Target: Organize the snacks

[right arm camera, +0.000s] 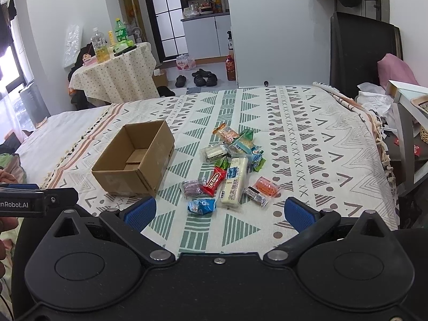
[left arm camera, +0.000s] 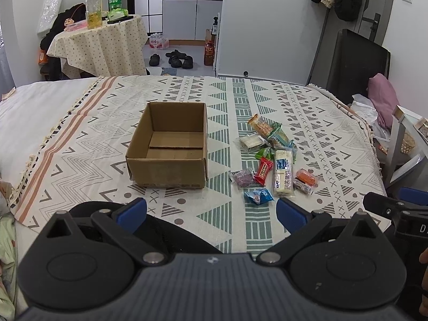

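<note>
An empty open cardboard box [left arm camera: 167, 144] [right arm camera: 133, 160] sits on the patterned bedspread. To its right lies a loose pile of wrapped snacks [left arm camera: 270, 157] [right arm camera: 232, 165]: a long white bar [left arm camera: 283, 174] [right arm camera: 235, 179], a red packet [left arm camera: 263, 170] [right arm camera: 214, 180], a blue packet [left arm camera: 258, 195] [right arm camera: 201, 205], a purple one [left arm camera: 243, 178] [right arm camera: 192, 187] and an orange one [left arm camera: 306, 178] [right arm camera: 267, 186]. My left gripper [left arm camera: 211, 212] is open, near the front edge, short of box and snacks. My right gripper [right arm camera: 220, 214] is open too, just before the blue packet. Neither holds anything.
The patterned bedspread [left arm camera: 307, 123] covers the bed. Beyond it are a small cloth-covered table with bottles [left arm camera: 99, 34], shoes on the floor [left arm camera: 176, 58] and a black panel [left arm camera: 350, 61]. A white shelf [left arm camera: 406, 144] and pink cushion stand at the right edge.
</note>
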The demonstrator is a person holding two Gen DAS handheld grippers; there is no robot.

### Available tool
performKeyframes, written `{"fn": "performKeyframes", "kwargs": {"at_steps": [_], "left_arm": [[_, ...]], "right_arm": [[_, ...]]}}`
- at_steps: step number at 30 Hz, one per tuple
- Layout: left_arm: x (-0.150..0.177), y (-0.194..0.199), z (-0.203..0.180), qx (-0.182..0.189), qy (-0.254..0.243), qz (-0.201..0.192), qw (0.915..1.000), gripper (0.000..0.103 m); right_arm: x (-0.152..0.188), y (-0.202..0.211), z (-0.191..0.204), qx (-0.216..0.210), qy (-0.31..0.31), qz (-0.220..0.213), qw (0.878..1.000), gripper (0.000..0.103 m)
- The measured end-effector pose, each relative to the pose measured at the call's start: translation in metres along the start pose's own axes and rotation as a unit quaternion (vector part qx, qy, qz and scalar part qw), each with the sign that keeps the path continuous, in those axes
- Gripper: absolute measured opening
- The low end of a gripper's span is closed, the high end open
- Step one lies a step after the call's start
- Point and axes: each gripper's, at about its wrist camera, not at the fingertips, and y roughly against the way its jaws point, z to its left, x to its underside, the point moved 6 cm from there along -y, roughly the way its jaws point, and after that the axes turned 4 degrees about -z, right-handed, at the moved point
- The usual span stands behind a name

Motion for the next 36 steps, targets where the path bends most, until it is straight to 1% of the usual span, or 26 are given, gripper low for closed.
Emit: {"fn": "performKeyframes", "kwargs": {"at_steps": [12, 20, 26, 29, 36], "left_arm": [[0.004, -0.002, -0.007, 0.005, -0.001, 0.002, 1.0000, 0.103], [0.002, -0.010, -0.011, 0.006, 0.001, -0.003, 1.0000, 0.103], [0.001, -0.023, -0.017, 0.008, -0.002, -0.001, 1.0000, 0.102], [0.001, -0.032, -0.021, 0.019, -0.002, 0.002, 0.9998, 0.102], [0.001, -0.055, -0.029, 0.026, 0.008, 0.020, 0.9994, 0.102]], "right_arm": [[0.000, 0.000, -0.001, -0.005, -0.006, -0.001, 1.000, 0.103], [-0.001, -0.001, -0.006, -0.017, -0.002, -0.005, 1.000, 0.103], [-0.002, -0.008, -0.010, -0.020, -0.003, -0.006, 1.000, 0.103], [-0.001, -0.012, -0.015, -0.016, -0.005, -0.008, 1.000, 0.103], [-0.001, -0.029, -0.028, -0.012, -0.022, -0.002, 1.000, 0.102]]}}
